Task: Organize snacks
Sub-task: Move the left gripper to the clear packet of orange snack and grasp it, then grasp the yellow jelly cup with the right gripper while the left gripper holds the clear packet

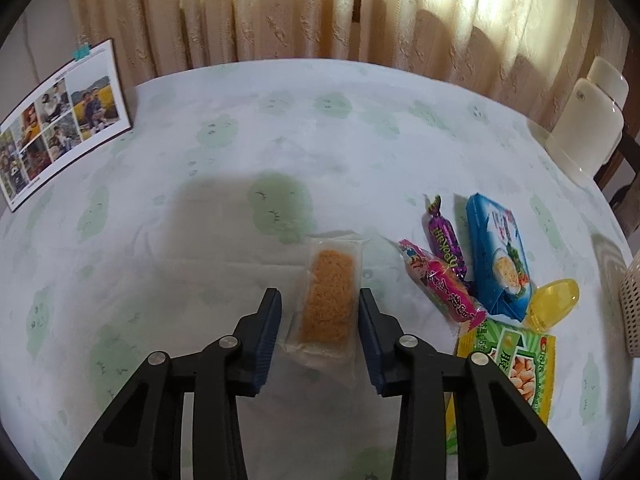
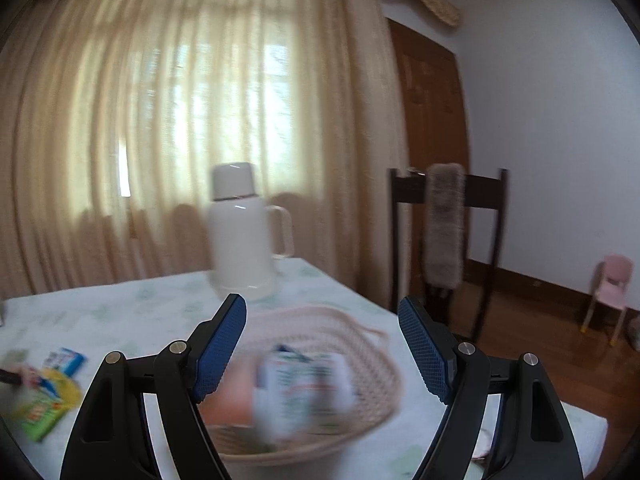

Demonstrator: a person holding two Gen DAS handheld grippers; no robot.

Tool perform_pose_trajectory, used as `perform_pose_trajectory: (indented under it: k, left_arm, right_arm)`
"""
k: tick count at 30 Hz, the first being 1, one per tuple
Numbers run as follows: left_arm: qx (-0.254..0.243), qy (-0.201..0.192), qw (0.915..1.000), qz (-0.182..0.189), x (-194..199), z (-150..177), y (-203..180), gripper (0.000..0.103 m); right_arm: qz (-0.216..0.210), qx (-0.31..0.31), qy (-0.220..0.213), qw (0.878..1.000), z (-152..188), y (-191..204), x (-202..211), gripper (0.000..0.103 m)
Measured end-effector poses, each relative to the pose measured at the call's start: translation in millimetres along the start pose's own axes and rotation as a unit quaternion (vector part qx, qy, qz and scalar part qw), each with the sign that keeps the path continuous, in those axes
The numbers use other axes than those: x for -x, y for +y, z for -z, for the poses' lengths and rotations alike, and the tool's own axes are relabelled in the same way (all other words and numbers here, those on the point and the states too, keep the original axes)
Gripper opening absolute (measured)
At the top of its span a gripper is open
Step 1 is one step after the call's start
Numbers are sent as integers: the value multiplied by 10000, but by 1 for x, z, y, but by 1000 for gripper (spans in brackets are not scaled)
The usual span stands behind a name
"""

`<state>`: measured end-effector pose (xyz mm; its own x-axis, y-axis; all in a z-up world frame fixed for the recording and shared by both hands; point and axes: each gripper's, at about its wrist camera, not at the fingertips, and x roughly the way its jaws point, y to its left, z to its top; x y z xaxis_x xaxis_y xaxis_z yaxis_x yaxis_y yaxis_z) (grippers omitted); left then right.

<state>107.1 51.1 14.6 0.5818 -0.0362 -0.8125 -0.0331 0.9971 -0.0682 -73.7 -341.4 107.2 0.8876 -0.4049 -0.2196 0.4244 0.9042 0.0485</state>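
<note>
While the left gripper (image 1: 319,300) points down at the table (image 1: 224,216), its two blue pads stand on either side of a clear packet of orange-brown snack (image 1: 329,300), narrowed to about the packet's width; the right pad seems to touch the packet's edge, the left shows a thin gap, so a firm grip cannot be told. Right of the packet lie a pink wrapped candy (image 1: 442,286), a purple wrapped candy (image 1: 444,240), a blue packet (image 1: 500,256), a yellow jelly cup (image 1: 554,304) and a green-and-yellow snack bag (image 1: 516,364), close together. A photo sheet (image 1: 60,124) lies at the table's far left.

The right gripper (image 2: 322,326) hovers wide open and empty above a pale woven basket (image 2: 372,344), in which a blurred white carton (image 2: 304,388) lies. Behind the basket stands a white thermos jug (image 2: 242,236).
</note>
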Motion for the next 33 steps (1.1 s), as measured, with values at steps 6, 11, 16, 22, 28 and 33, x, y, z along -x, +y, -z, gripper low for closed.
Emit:
perform_pose_trajectory:
  k: [6, 11, 16, 22, 28, 33]
  left_arm:
    - [63, -340, 9994, -47, 28, 0, 0, 32]
    - [66, -568, 9983, 83, 49, 1, -3, 32]
    - [64, -720, 9971, 241, 65, 3, -7, 32]
    - [11, -767, 9965, 343, 74, 7, -11, 32]
    - [18, -807, 9957, 459, 81, 9, -12, 32]
    - [-54, -793, 9955, 521, 82, 10, -15, 32]
  right_arm:
    - [-1199, 428, 381, 9911, -7, 60, 4, 82]
    - [-2176, 881, 1156, 9652, 11, 120, -11, 82]
    - [-2669, 1297, 1888, 9361, 40, 169, -35, 81]
    - [-2941, 1513, 2497, 9101, 62, 209, -62, 66]
    - [-3122, 1645, 3041, 8849, 81, 238, -84, 53]
    - [-3197, 1788, 3109, 8770, 89, 256, -89, 48]
